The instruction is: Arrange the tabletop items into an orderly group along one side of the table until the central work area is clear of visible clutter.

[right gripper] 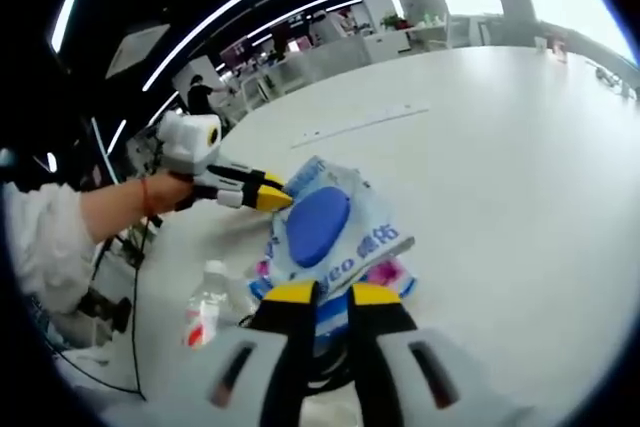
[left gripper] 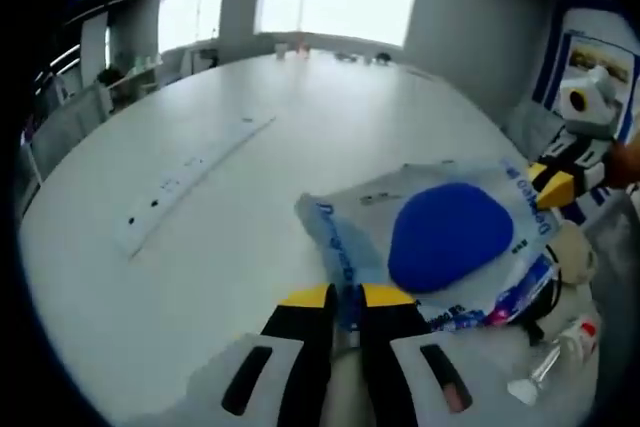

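Observation:
A clear plastic bag (left gripper: 350,222) printed with blue letters holds a blue oval pad (left gripper: 450,235) and lies on the white table (left gripper: 300,117). My left gripper (left gripper: 347,299) is shut on the bag's near edge. The right gripper (left gripper: 556,185) comes in from the right, its yellow tips at the bag's far corner. In the right gripper view the same bag (right gripper: 375,232) spreads ahead, with my right gripper (right gripper: 330,297) shut on its lower edge. The left gripper (right gripper: 262,193), held by a hand with a white sleeve, meets the bag's upper left corner.
A small clear bottle with a red cap (left gripper: 562,345) (right gripper: 205,309) lies beside the bag, near a black cable (left gripper: 540,312) and a beige round thing (left gripper: 575,249). A pink-printed packet (right gripper: 390,272) sits under the bag. A long white strip (left gripper: 185,179) (right gripper: 360,123) lies further out.

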Demonstrator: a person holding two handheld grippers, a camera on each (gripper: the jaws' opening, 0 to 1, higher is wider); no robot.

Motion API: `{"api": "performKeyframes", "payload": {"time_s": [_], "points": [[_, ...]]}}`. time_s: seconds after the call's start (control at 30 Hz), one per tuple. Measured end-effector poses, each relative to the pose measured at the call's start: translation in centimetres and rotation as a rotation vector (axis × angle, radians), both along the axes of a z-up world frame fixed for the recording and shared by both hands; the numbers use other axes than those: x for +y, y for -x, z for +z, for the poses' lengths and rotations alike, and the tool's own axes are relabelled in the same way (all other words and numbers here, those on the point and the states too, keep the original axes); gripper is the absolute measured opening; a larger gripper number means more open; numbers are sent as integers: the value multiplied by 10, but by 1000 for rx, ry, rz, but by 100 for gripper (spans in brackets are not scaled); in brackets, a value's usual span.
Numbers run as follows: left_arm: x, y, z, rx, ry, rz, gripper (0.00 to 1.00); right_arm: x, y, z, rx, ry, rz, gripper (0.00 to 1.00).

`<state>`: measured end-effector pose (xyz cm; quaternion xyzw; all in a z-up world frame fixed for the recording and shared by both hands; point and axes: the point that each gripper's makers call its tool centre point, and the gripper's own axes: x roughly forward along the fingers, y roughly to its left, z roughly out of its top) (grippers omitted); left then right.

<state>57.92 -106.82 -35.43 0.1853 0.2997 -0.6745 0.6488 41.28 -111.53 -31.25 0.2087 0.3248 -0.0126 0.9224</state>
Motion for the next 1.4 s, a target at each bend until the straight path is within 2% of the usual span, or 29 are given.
{"api": "performKeyframes", "payload": {"time_s": [0.4,0.67,1.03,1.4], "points": [[2,4,0,30,-12,6,0,-2,-2,3,-6,16,-2,4],[7,5,1,24,-25,3,0,0,-3,7,-21,1,0,2],[12,3,15,26,-12,25,0,-1,-6,20,-48,-9,-2,0],[13,5,35,27,-4,53,0,-17,-9,34,-79,-6,-10,0]]}}
